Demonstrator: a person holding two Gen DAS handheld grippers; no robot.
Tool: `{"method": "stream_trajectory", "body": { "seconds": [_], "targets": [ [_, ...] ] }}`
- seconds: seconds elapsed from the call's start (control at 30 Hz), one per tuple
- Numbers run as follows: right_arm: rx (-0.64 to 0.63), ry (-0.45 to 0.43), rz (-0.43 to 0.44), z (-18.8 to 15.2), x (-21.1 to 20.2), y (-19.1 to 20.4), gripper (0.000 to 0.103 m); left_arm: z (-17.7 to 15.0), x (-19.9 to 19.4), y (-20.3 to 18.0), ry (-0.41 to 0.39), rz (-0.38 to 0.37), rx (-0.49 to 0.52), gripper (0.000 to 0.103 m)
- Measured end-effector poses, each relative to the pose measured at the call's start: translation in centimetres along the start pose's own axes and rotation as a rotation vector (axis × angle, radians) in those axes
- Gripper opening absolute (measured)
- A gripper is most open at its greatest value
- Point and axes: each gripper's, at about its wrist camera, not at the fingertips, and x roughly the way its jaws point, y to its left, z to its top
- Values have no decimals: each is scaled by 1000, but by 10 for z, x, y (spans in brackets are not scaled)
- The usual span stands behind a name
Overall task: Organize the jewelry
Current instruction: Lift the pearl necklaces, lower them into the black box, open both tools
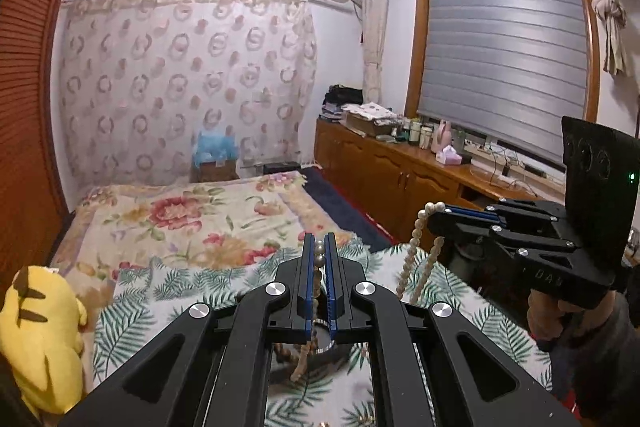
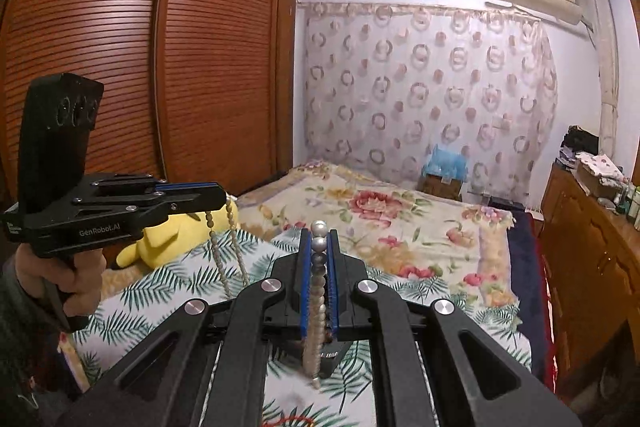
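Observation:
A pearl necklace hangs between both grippers above a leaf-patterned cloth. My left gripper is shut on the necklace, with pearls showing between its blue pads and a strand hanging below. My right gripper is also shut on the necklace, with a strand dangling beneath. In the left wrist view the right gripper is at right, with pearl loops hanging from its tip. In the right wrist view the left gripper is at left, with a strand drooping from it.
A bed with a floral blanket lies ahead. A yellow plush toy sits at its left edge. A wooden cabinet with clutter runs along the right under a window. A brown wardrobe stands at left.

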Motion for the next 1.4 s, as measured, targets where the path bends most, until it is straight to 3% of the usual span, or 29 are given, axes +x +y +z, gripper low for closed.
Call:
{"method": "stream_trajectory", "body": {
  "seconds": [0.27,0.43,0.67,0.97,1.17,1.3,1.4],
  "targets": [
    [-5,-22,28,30,27,-22,9,16,38,18,18,3,-17,4],
    [-17,0,45,38,61,-33,9,4,70,36,65,13,-48,4],
    [16,101,37,12,119,-47,9,-14,102,56,130,22,-81,4],
    [33,230,38,-39,163,-41,9,0,112,58,119,34,-67,4],
    [44,264,56,-53,169,-41,9,-23,126,57,195,33,-72,4],
    [51,267,61,-57,164,-38,9,-35,121,53,203,46,-55,5],
    [53,257,55,-57,155,-35,10,-44,113,51,205,49,-56,18]
  ]
}}
